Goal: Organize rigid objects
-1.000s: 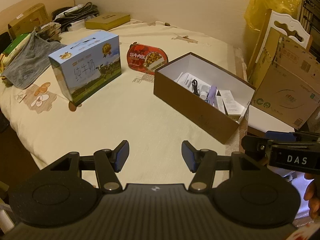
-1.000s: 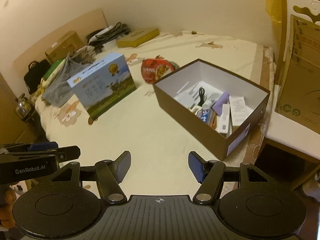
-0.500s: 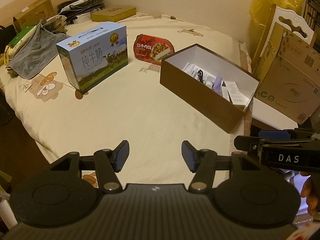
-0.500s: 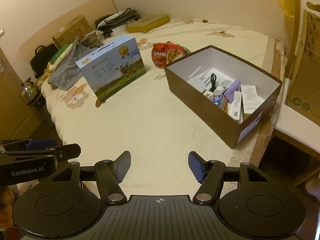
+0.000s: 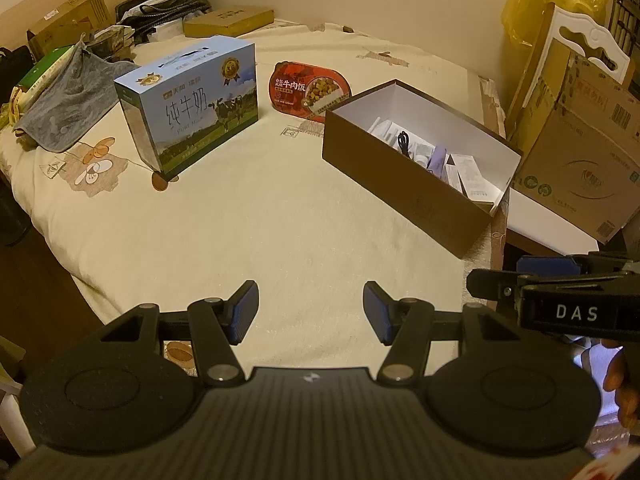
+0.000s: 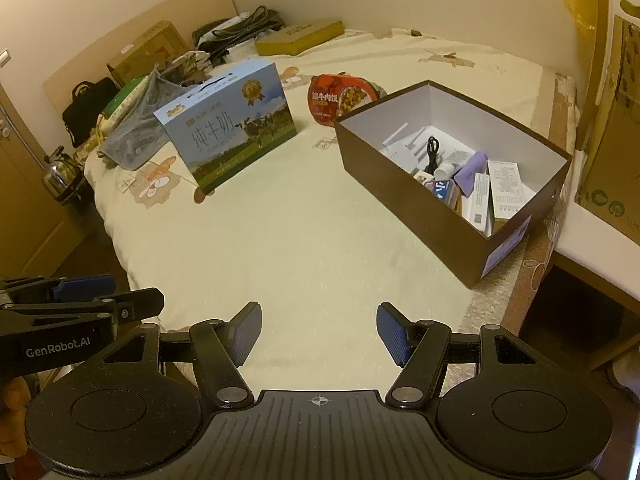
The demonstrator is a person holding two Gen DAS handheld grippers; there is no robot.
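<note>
A brown open box with a white inside stands on the right of the bed and holds several small items: a black cable, a purple tube, white cartons. It also shows in the right wrist view. A blue milk carton box stands upright at the left. A red rice-meal tray lies behind them. My left gripper is open and empty, above the bed's near edge. My right gripper is open and empty, beside it.
A cream bedsheet covers the bed. A grey cloth, boxes and bags pile at the far left. A yellow flat box lies at the back. Cardboard boxes and a white chair stand at the right.
Both grippers have pulled back and risen from the bed, so the boxes look smaller and farther. Both stay open and empty.
</note>
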